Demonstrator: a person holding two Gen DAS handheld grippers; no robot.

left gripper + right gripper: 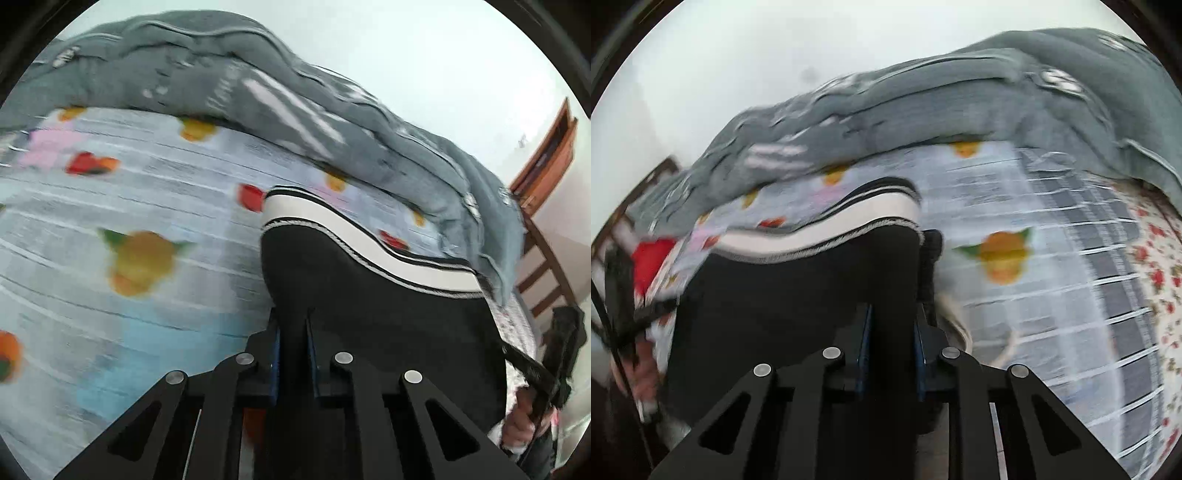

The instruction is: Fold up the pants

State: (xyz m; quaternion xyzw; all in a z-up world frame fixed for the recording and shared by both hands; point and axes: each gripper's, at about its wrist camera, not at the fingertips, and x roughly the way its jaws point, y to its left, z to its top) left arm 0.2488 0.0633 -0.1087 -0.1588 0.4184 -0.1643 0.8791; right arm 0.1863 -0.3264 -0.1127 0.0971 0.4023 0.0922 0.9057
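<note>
Black pants [369, 295] with a white, black-striped waistband [332, 221] lie on a light blue bedsheet with fruit prints [129, 221]. My left gripper [293, 321] is shut on the left edge of the black pants. In the right wrist view the pants [798, 288] and their waistband [827, 232] fill the centre. My right gripper [892, 317] is shut on the pants' black cloth near their right edge. Both views are blurred by motion.
A crumpled grey blanket [229, 85] lies along the far side of the bed, also in the right wrist view [942, 107]. A wooden chair [543, 258] stands at the right. A floral cloth [1156, 266] and a red item [650, 258] lie at the bed's edges.
</note>
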